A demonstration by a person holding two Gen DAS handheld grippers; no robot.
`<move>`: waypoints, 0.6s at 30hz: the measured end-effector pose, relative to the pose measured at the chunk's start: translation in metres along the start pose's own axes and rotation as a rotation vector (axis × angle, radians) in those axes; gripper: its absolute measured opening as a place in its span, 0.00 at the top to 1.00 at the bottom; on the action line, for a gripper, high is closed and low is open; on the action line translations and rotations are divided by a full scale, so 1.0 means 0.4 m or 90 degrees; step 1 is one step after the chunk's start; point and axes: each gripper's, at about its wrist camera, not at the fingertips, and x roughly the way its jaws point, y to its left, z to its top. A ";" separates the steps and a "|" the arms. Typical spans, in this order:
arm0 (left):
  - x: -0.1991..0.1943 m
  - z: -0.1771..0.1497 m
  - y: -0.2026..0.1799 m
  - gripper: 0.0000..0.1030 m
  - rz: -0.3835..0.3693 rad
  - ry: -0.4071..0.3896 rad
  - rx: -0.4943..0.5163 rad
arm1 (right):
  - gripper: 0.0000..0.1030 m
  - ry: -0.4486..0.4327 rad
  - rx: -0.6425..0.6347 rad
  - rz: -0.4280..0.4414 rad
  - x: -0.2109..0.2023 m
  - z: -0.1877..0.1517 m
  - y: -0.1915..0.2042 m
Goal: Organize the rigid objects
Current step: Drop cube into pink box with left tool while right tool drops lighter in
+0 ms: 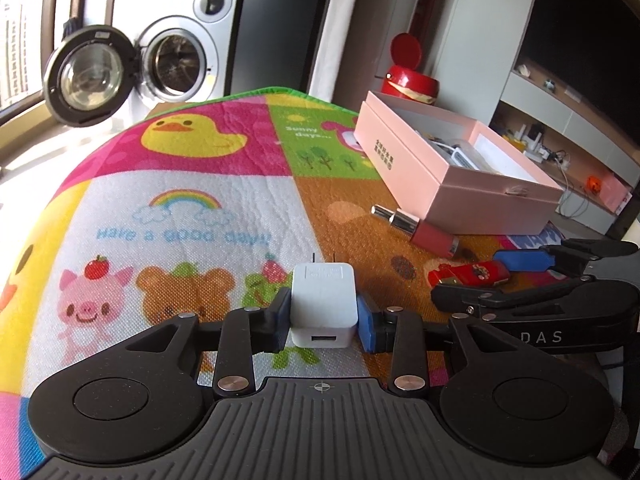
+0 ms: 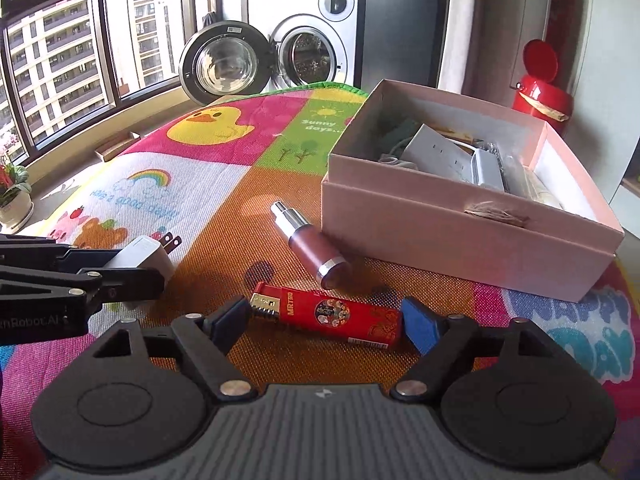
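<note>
Charger plug is clamped in the left hand-held gripper, just above the mat, so it's not in the pink box yet. That box already holds several bits. Right hand-held gripper sits spread wide around the red lighter, not closed on it. The reddish bottle lies just beside the box. I'd say roughly halfway.

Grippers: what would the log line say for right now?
left gripper: shut on charger | right gripper: open, jaws either side of lighter on mat | pink box: open
</note>
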 end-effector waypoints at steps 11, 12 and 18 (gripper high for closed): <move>-0.039 -0.005 -0.123 0.64 -0.105 0.007 0.139 | 0.20 -0.059 -0.051 -0.034 -0.203 -0.057 -0.143; -0.044 0.017 -0.136 0.64 -0.123 -0.004 0.141 | 0.20 -0.077 -0.047 -0.041 -0.224 -0.050 -0.158; -0.046 0.218 -0.209 0.64 -0.173 -0.099 0.174 | 0.20 -0.191 -0.038 -0.089 -0.301 0.050 -0.213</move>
